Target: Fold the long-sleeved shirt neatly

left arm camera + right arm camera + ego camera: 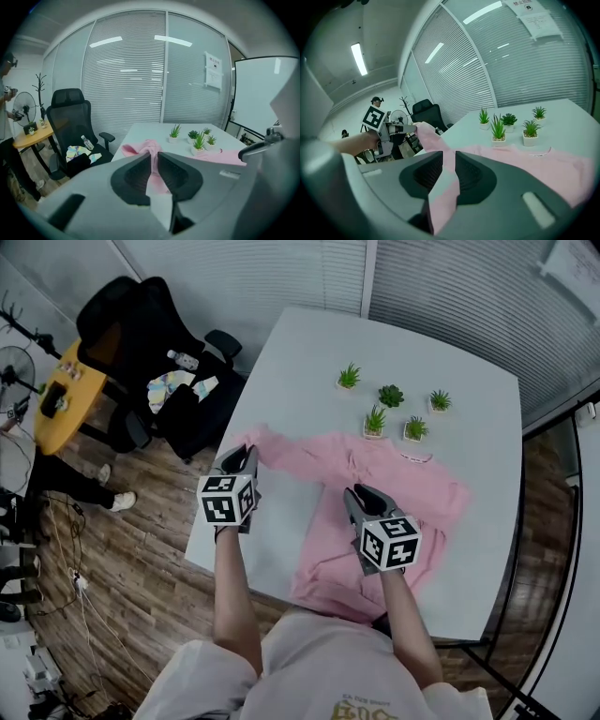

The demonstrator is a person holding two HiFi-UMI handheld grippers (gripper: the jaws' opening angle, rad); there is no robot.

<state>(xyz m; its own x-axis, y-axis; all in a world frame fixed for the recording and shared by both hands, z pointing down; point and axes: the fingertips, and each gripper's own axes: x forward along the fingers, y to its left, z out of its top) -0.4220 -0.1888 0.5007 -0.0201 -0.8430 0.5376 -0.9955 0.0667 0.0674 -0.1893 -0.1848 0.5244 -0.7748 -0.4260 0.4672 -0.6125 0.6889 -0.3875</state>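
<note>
From the head view, the pink shirt (394,486) is laid on the table (309,352). In the left gripper view its sleeve (143,149) is pinched by the left gripper (154,163); in the right gripper view, by the right gripper (449,165). Overstretched, the cloth may be pulled free.

I'm looking into an office, most likely a small meeting room. A white table (469,418) stands by a glass partition (131,70) lined with blinds, with a printed notice (213,70) stuck on it. A black swivel chair (141,324), a whiteboard (267,93), a pedestal fan (24,104), a ceiling strip light (358,58) and small potted plants (391,396) all fit that.
</note>
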